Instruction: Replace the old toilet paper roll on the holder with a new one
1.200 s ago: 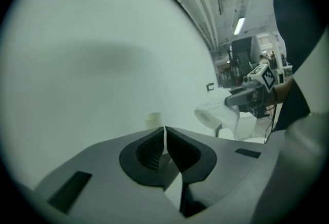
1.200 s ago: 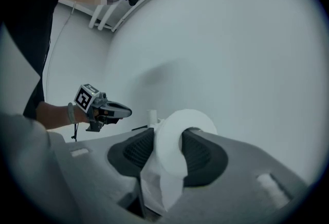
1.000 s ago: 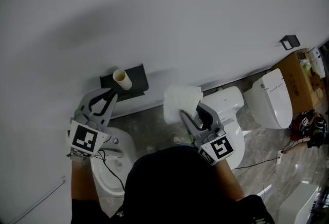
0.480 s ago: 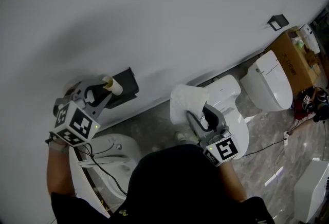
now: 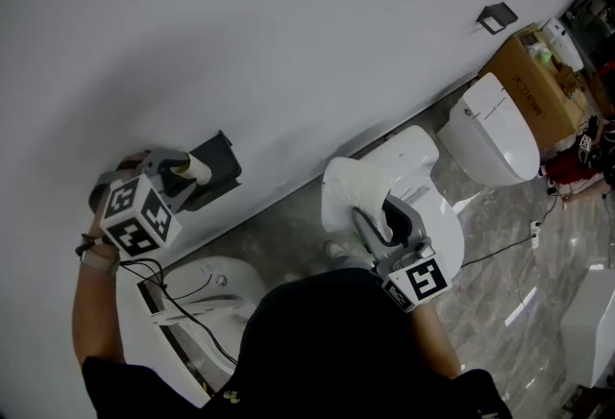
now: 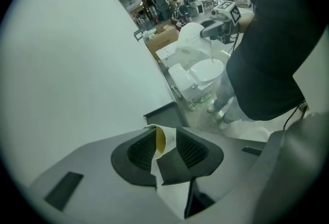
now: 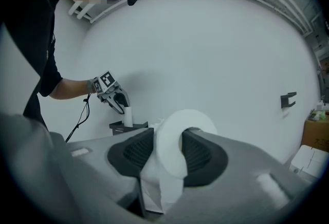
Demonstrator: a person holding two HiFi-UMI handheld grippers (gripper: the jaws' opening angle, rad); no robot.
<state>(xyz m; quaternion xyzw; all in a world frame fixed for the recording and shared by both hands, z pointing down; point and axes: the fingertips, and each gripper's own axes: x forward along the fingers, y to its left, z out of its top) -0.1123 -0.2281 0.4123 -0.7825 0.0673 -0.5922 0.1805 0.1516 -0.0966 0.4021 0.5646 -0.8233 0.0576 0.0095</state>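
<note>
Old cardboard tube (image 5: pixel 198 169) stands upright on the black wall holder (image 5: pixel 219 158). The left gripper (image 5: pixel 183 175) tips down over it, jaws opening wide, tube between the pads but not yet pinched. The removal step is under way; next it should close and lift straight off. The right gripper (image 5: pixel 378 218) waits well apart, clamped on the new toilet paper roll (image 5: pixel 348 188).

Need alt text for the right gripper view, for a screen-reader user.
The right gripper is clamped on a new white toilet paper roll, seen close up against a white wall. Behind it, the left gripper has its jaws opening around the top of the empty cardboard tube on the black holder.
</note>
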